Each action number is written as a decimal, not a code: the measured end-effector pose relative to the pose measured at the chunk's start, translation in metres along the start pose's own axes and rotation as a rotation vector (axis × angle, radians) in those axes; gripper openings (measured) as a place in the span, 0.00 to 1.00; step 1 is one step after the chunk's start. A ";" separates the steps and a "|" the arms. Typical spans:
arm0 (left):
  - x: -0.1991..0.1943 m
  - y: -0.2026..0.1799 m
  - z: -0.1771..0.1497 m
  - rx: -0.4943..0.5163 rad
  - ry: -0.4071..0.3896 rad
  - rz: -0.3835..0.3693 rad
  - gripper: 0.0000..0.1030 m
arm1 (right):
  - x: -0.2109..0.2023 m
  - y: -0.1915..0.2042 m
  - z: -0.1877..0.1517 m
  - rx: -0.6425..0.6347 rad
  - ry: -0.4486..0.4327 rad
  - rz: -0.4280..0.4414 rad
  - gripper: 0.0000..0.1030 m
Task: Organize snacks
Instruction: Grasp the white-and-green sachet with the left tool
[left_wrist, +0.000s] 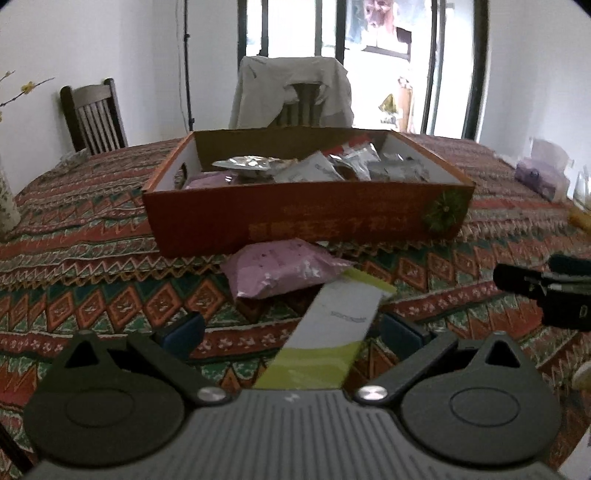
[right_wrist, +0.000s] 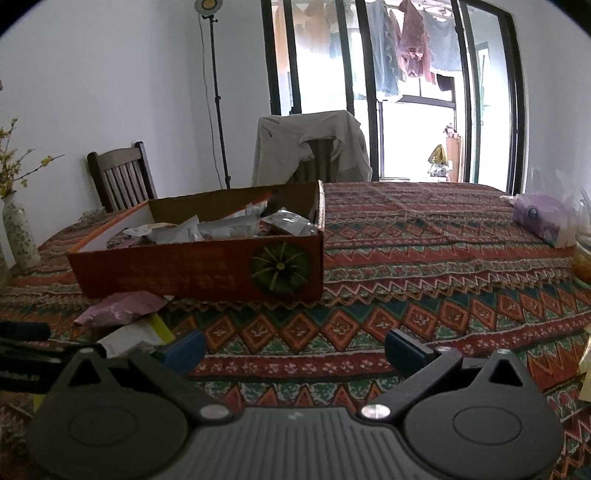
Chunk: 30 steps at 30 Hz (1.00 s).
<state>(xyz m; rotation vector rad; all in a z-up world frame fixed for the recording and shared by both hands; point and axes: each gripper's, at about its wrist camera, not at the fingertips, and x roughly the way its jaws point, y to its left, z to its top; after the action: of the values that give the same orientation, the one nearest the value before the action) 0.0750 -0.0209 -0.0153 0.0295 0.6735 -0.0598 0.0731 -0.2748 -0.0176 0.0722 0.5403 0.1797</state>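
surface (left_wrist: 92, 266) covered by a patterned zigzag cloth, bearing: an open red cardboard box (left_wrist: 306, 225) of snack packets near the middle; a pink packet (left_wrist: 284, 267) just before the box's front wall; a green-and-white packet (left_wrist: 332, 328) overlapping the pink one — and a purple bag (right_wrist: 541, 218) at the far right; a floral vase (right_wrist: 20, 236) at the left edge.

**A dining room lit from the balcony**

White walls (right_wrist: 110, 74) enclosed the room. A table spread with a patterned cloth (right_wrist: 424, 236) in red, green and orange filled the foreground. Behind it stood a dark wooden chair (right_wrist: 120, 177) against the wall and a second chair draped with a pale garment (right_wrist: 310, 147). Dark-framed glass doors (right_wrist: 373, 92) let in bright daylight, with laundry (right_wrist: 413, 48) hanging outside. A lamp on a thin stand (right_wrist: 216, 96) rose near the corner. A vase with yellow-flowered twigs (right_wrist: 20, 229) stood at the left.
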 end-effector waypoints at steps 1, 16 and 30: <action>0.002 -0.002 -0.001 0.010 0.009 0.008 1.00 | 0.000 -0.001 0.000 0.004 0.002 -0.001 1.00; 0.024 -0.005 -0.007 0.003 0.060 -0.007 0.97 | 0.010 -0.001 -0.008 0.011 0.039 0.004 1.00; 0.010 -0.029 -0.006 0.036 0.009 -0.064 0.36 | 0.009 -0.010 -0.010 0.023 0.043 -0.016 1.00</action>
<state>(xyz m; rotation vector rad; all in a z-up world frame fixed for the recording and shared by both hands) 0.0774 -0.0498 -0.0268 0.0428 0.6828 -0.1339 0.0766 -0.2826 -0.0317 0.0866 0.5858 0.1601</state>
